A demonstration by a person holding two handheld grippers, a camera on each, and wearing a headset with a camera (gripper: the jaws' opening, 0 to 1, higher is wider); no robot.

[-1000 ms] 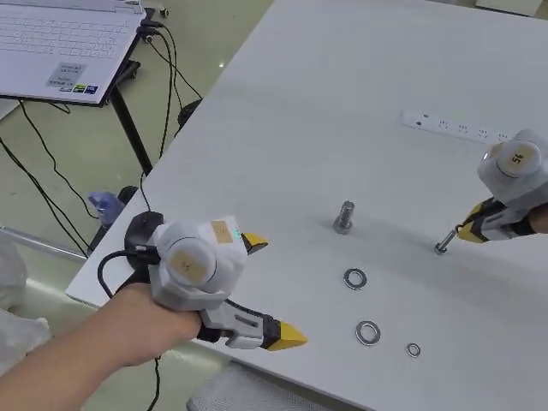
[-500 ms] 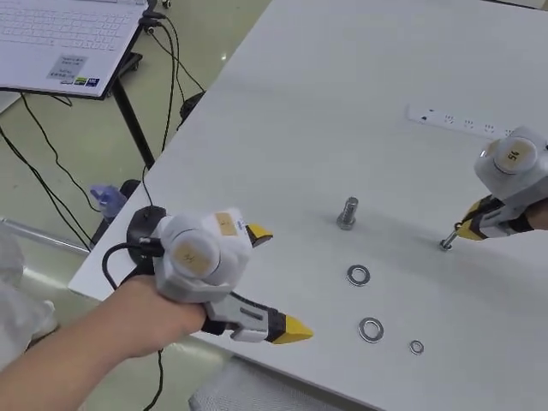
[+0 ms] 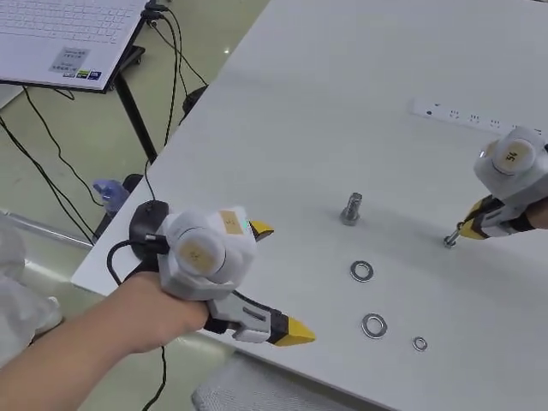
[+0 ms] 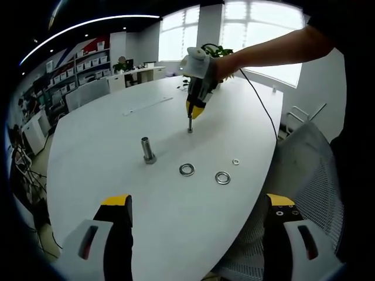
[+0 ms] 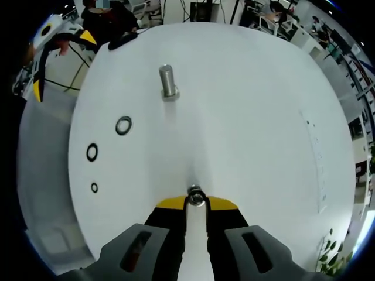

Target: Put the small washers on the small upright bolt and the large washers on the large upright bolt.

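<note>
Small bolt [image 5: 195, 194] upright, axis vertical, pinched by right claw [image 3: 463, 231]; left claw [image 4: 198, 202] wide.

On the worktop [image 3: 325, 103] the large bolt [image 3: 351, 208] stands near the middle, with the small bolt [image 3: 450, 240] to its right, between the tips of the right hand-held gripper [image 3: 462, 233]. Before them lie three washers: one [image 3: 361, 271] nearest the large bolt, another [image 3: 374, 325] closer to the near edge, and the small washer [image 3: 419, 343] just right of it. A power strip [image 3: 467, 117] lies well behind. The left hand-held gripper [image 3: 281, 281] hangs at the near edge, left of the washers.
</note>
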